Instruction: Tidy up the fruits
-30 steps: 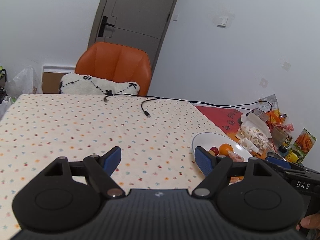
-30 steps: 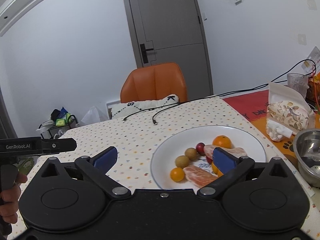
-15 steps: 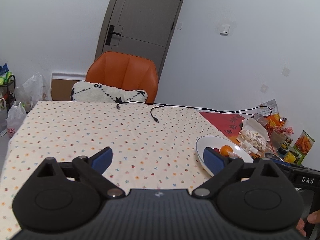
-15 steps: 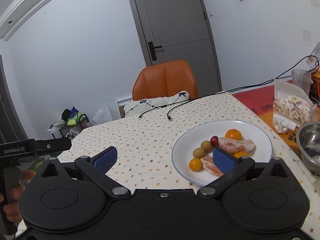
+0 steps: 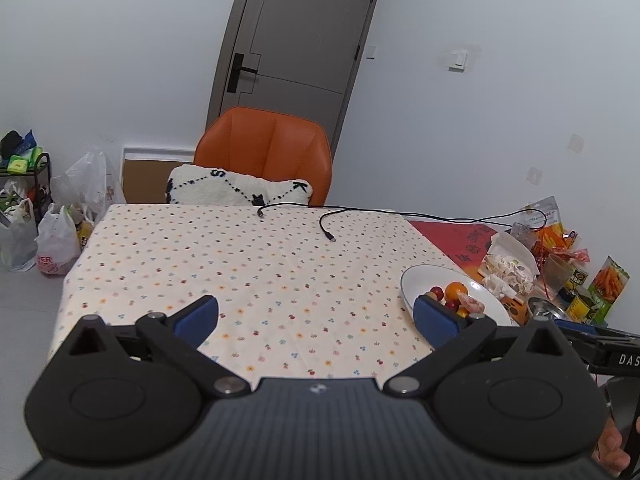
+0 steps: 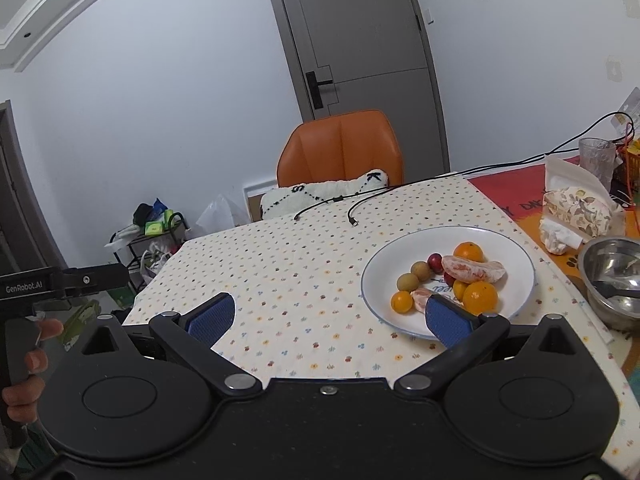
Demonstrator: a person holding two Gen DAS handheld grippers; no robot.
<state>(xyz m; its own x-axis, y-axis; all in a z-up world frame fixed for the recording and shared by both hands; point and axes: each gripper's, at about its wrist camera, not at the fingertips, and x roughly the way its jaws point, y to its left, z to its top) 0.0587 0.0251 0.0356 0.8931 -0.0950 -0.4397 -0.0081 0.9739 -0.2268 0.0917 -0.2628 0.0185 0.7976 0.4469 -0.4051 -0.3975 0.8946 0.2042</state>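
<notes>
A white plate point(image 6: 516, 264) on the dotted tablecloth holds mixed fruit: an orange point(image 6: 469, 251), a second orange point(image 6: 485, 297), a peeled citrus piece point(image 6: 474, 270), two brownish longans point(image 6: 414, 274), a red cherry point(image 6: 435, 261) and a small kumquat point(image 6: 401, 302). My right gripper point(image 6: 328, 318) hovers open above the near table edge, its right finger in front of the plate's near rim. In the left wrist view the same plate point(image 5: 416, 276) lies at the right. My left gripper point(image 5: 316, 314) is open over bare cloth, holding nothing.
A steel bowl point(image 6: 612, 276) with a spoon sits right of the plate, with snack bags point(image 6: 580, 208) and a glass point(image 6: 596, 156) behind. Black cables point(image 5: 332, 220) lie at the far edge. An orange chair point(image 5: 266, 152) with a cushion stands beyond; bags point(image 5: 52, 236) crowd the floor at the left.
Both grippers have pulled back and risen from the table, so more of the room shows. The plate now lies farther off and smaller. Both stay open.
</notes>
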